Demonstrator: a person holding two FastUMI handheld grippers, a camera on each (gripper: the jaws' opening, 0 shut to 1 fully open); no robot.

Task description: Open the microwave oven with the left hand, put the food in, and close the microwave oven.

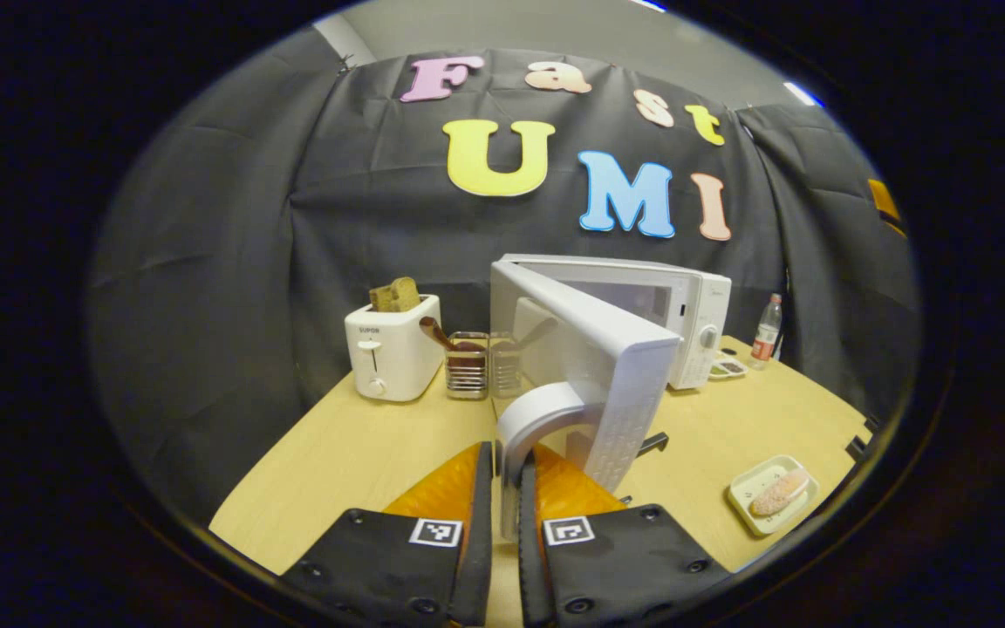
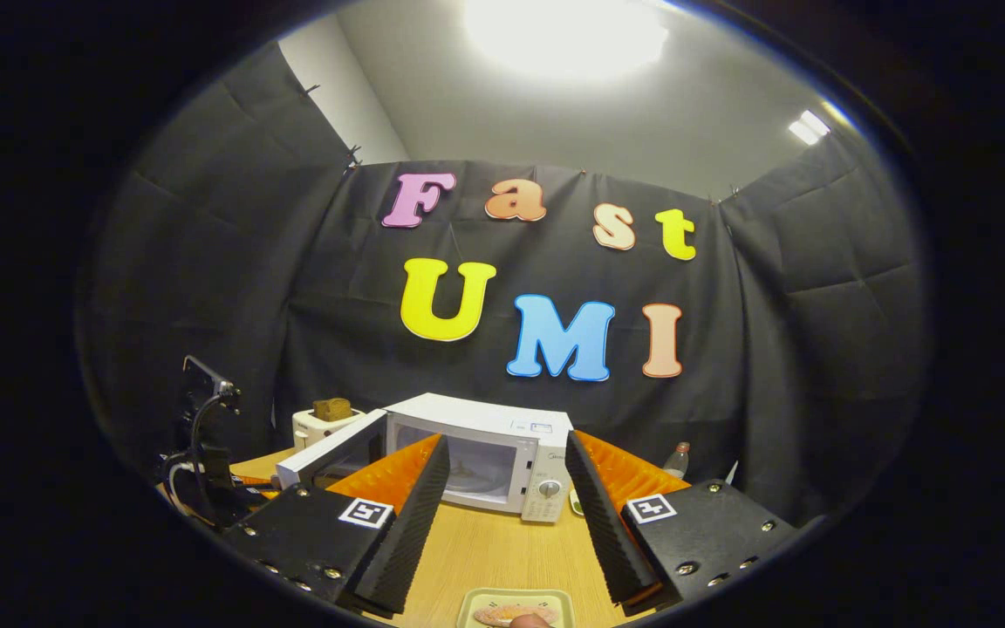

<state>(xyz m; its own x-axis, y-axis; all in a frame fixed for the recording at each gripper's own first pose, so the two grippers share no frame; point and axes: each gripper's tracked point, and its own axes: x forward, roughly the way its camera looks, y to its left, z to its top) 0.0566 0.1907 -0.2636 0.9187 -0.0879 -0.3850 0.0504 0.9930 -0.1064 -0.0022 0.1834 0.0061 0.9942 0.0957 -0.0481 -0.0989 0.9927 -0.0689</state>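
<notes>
Pinching the curved door handle (image 1: 537, 419), the left gripper (image 1: 505, 488) holds the microwave (image 1: 642, 305) door (image 1: 598, 375) swung well open; far right on the table (image 1: 363, 453) lies the food (image 1: 779, 493) on its tray (image 1: 747, 501). Spread wide and empty, the right gripper (image 2: 502, 515) hovers just above that tray (image 2: 516, 604) near the camera, the microwave (image 2: 485, 453) beyond. Food looks light and soft, so I'd grip the stiff tray rim.

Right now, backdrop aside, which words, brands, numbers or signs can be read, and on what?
"SUPOR": front of the toaster.
Microwave control panel: marks too small to read.
Bottle label: blurred.
Left claw, shut on the door handle, and right claw: square coded markers, no words.
</notes>
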